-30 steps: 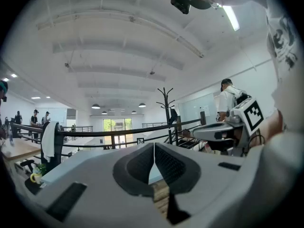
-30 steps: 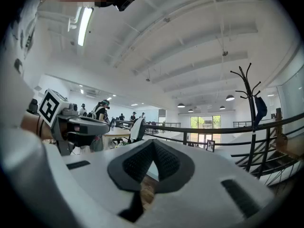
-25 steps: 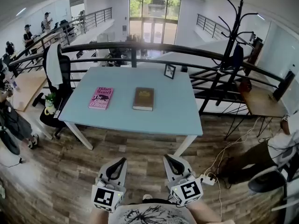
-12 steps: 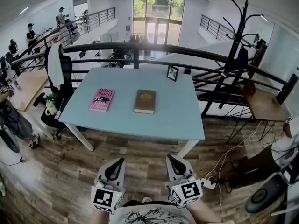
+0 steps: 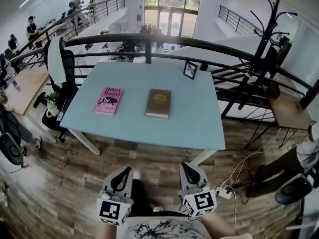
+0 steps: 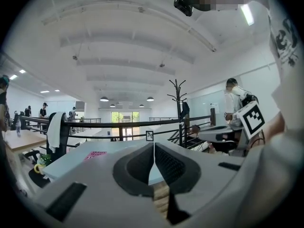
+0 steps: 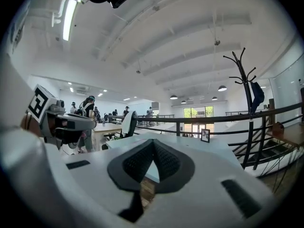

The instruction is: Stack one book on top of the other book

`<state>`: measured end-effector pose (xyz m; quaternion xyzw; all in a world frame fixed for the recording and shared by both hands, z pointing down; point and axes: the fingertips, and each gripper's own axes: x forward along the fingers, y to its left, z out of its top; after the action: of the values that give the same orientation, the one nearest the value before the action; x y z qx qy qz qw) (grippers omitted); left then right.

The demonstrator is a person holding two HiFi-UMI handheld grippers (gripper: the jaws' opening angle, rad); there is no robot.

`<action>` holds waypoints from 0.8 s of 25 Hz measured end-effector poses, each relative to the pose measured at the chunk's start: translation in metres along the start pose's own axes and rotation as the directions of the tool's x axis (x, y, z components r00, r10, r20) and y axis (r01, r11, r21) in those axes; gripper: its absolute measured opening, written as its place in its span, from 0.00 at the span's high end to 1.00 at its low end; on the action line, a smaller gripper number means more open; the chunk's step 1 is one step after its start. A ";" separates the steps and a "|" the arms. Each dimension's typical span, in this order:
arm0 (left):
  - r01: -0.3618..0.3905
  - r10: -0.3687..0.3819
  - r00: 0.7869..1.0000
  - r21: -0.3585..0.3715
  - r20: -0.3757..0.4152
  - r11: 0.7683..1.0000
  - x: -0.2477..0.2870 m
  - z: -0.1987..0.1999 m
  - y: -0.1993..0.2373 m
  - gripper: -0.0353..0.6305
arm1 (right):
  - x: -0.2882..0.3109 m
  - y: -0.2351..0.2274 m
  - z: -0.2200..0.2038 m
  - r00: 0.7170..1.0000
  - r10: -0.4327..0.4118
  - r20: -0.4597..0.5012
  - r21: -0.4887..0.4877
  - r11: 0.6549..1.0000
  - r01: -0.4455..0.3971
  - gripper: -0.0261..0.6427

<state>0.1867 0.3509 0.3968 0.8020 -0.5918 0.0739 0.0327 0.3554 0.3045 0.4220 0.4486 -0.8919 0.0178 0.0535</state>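
A pink book [image 5: 108, 101] lies flat on the left half of the light blue table [image 5: 189, 118]. A brown book [image 5: 159, 103] lies flat beside it, a little to its right, and the two do not touch. My left gripper [image 5: 127, 171] and right gripper [image 5: 184, 167] hang low over the wooden floor, well short of the table's near edge. Both are shut with nothing between the jaws. In the left gripper view the pink book [image 6: 97, 154] shows as a thin strip on the tabletop.
A small framed picture [image 5: 190, 70] stands at the table's far right. A black railing [image 5: 149, 41] runs behind the table. A black office chair [image 5: 62, 73] with a white cloth stands at the left, a coat stand [image 5: 266, 39] at the right. Cables and a power strip [image 5: 227, 190] lie on the floor.
The table and both books sit larger and lower in the head view: I have come closer. Both grippers stay shut and low in front of me.
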 end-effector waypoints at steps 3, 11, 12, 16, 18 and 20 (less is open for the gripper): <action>0.014 -0.014 0.999 -0.015 0.039 1.000 0.030 0.003 0.027 0.93 | 0.034 -0.004 0.000 1.000 -0.004 -0.011 -0.015 1.000 0.004 0.97; 0.100 -0.099 0.994 -0.014 0.041 0.995 0.143 0.012 0.119 0.93 | 0.162 -0.043 0.003 0.992 -0.104 -0.072 0.004 0.994 0.105 0.97; 0.108 -0.108 0.993 -0.011 0.043 0.994 0.157 0.014 0.133 0.93 | 0.179 -0.048 0.004 0.990 -0.120 -0.078 0.006 0.993 0.121 0.97; 0.107 -0.106 0.994 -0.033 0.034 0.994 0.209 0.027 0.197 0.93 | 0.241 -0.064 0.013 0.981 -0.168 -0.096 0.033 0.985 0.171 0.97; 0.134 -0.133 0.991 -0.037 0.033 0.990 0.233 0.025 0.220 0.93 | 0.268 -0.070 0.015 0.976 -0.193 -0.103 0.024 0.980 0.197 0.97; 0.162 -0.162 0.987 -0.027 0.026 0.986 0.256 0.024 0.235 0.93 | 0.292 -0.077 0.015 0.969 -0.221 -0.112 0.022 0.974 0.224 0.97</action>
<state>0.0383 0.0356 0.4051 0.8477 -0.5261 0.0529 0.0433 0.2431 0.0237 0.4387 0.5450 -0.8314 0.0512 0.0959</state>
